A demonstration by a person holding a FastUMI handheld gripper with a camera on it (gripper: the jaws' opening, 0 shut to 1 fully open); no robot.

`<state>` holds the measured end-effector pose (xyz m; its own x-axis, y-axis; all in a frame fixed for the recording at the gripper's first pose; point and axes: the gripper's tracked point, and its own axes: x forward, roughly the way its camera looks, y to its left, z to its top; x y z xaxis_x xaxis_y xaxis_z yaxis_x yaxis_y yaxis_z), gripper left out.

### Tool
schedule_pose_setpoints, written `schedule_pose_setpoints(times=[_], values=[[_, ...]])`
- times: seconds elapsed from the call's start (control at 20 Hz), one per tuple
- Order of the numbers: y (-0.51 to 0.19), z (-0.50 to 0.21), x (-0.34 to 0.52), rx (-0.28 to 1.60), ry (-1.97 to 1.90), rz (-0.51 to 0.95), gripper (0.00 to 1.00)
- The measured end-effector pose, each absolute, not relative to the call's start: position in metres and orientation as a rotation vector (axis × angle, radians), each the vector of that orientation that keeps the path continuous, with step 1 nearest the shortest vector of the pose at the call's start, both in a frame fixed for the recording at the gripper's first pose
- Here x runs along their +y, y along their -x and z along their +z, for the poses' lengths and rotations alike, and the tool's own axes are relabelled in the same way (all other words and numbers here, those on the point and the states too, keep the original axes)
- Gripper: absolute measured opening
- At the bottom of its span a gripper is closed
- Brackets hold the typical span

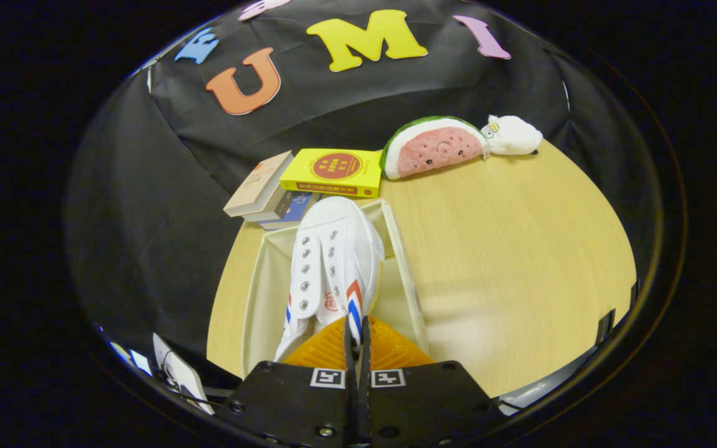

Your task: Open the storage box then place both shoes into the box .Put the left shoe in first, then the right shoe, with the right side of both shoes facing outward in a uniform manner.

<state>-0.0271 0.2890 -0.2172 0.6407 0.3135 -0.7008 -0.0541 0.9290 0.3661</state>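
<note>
A white canvas shoe (332,261) with red and blue side stripes and an orange insole points its toe away from me. My gripper (356,328) is shut on the shoe's collar beside the stripes, both fingers pressed together on the canvas. The shoe sits over the open cream storage box (401,255), between its left and right walls, its toe near the far wall. I cannot tell whether the sole rests on the box floor. The shoe hides most of the box's inside.
Just beyond the box lie a yellow book (333,172) and a fanned stack of books (260,186). A watermelon plush (433,147) and a white plush (514,135) lie at the back. Bare wooden table (520,249) stretches right of the box.
</note>
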Motion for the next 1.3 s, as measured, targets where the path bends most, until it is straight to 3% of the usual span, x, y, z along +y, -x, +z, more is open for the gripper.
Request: schedule_pose_setpoints(times=[0.5, 0.7, 0.9, 0.95, 1.3], values=[[0.027, -0.238, 0.288, 0.862, -0.330, 0.198, 0.02], [0.029, -0.230, 0.291, 0.838, -0.335, 0.235, 0.32], [0.031, -0.204, 0.286, 0.759, -0.269, 0.257, 0.80], [0.033, -0.194, 0.280, 0.729, -0.253, 0.256, 0.88], [0.051, -0.133, 0.220, 0.523, -0.144, 0.181, 0.93]])
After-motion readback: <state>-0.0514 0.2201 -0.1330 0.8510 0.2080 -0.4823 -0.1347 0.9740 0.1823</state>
